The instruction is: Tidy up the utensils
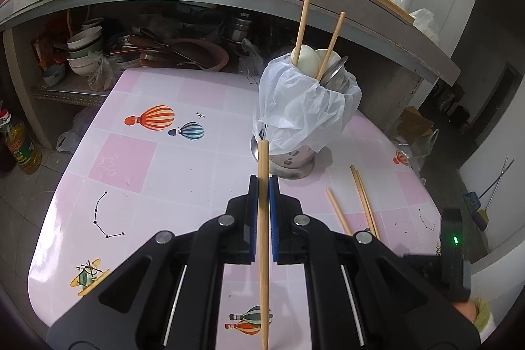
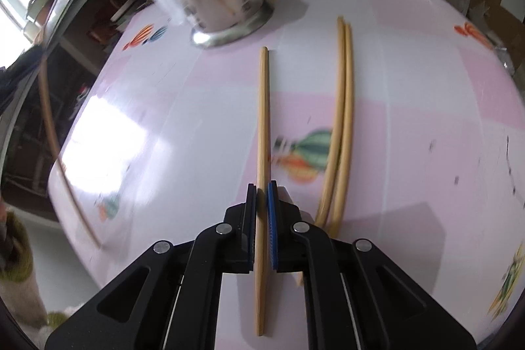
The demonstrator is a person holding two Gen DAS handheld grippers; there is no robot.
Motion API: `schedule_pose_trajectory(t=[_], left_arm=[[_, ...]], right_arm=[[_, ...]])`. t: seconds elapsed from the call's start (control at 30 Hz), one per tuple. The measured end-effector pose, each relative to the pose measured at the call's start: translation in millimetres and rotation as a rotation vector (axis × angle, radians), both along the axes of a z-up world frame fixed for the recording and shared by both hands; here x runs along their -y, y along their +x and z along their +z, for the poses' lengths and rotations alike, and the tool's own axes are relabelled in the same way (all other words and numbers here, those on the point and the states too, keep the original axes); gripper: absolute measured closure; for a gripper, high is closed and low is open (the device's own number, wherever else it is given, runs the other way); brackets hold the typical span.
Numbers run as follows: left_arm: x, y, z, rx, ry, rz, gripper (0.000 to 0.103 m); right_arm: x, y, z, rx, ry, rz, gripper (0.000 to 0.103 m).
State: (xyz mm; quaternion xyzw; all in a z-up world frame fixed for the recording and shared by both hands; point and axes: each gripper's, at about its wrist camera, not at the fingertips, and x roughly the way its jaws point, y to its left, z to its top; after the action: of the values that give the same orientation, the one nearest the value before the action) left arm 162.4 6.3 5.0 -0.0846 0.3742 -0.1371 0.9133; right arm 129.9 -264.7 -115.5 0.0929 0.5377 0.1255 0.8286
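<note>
From the left wrist view, the left gripper (image 1: 263,186) is clamped narrow on 1 chopstick (image 1: 263,218), held clear of the table (image 1: 183,173) with its blunt end pointing toward the utensil holder (image 1: 295,153). That metal holder stands upright ahead, draped in a white plastic bag (image 1: 302,117), and already carries 2 upright chopsticks (image 1: 302,28) beside 2 pale spoons (image 1: 311,58) and some metal spoon bowls I cannot count. To the right on the table lie 3 loose chopsticks (image 1: 361,199): 1 alone, 2 as a touching pair.

From the right wrist view, which is motion-blurred, the right gripper (image 2: 262,195) has its jaws narrow around the lone chopstick (image 2: 263,120); whether that stick is lifted or lying on the table I cannot tell. The pair (image 2: 343,107) lies just beside it to the right, and the holder (image 2: 223,12) stands beyond.

The step in hand looks like the carry: each gripper has 1 chopstick for the holder. Next, the left stick needs tipping upright and lowering into the holder's open mouth, clear of the bag folds and the sticks already standing there.
</note>
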Motion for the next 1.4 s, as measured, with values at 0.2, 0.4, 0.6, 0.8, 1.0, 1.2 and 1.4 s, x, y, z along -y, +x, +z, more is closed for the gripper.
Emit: schedule_pose_trajectory(t=[0.2,0.4,0.6,0.8,1.0,1.2,1.4], left_arm=[[0,-1,1,0.003,-0.001,0.002,0.097],[0,-1,1,0.002,-0.002,0.003,0.097],[-1,0,1,0.000,-0.004,0.004,0.097],[-5,3,0,-0.003,-0.012,0.010,0.097],[-6,5,-1,-0.005,-0.011,0.013,0.097],[-7,6,-1,-0.009,-0.015,0.014,0.097],[-7,6,-2,-0.014,-0.012,0.017,0.097]], right_arm=[[-11,-22,4,-0.020,-0.010,0.062,0.095],[-18,-8,24,0.074,-0.038,0.086,0.075],[-33,35,28,0.118,-0.103,0.122,0.075],[-42,67,16,0.100,-0.161,0.144,0.076],[-55,79,4,0.088,-0.206,0.176,0.088],[-57,78,3,0.108,-0.201,0.171,0.097],[-40,70,23,0.147,-0.086,0.112,0.097]])
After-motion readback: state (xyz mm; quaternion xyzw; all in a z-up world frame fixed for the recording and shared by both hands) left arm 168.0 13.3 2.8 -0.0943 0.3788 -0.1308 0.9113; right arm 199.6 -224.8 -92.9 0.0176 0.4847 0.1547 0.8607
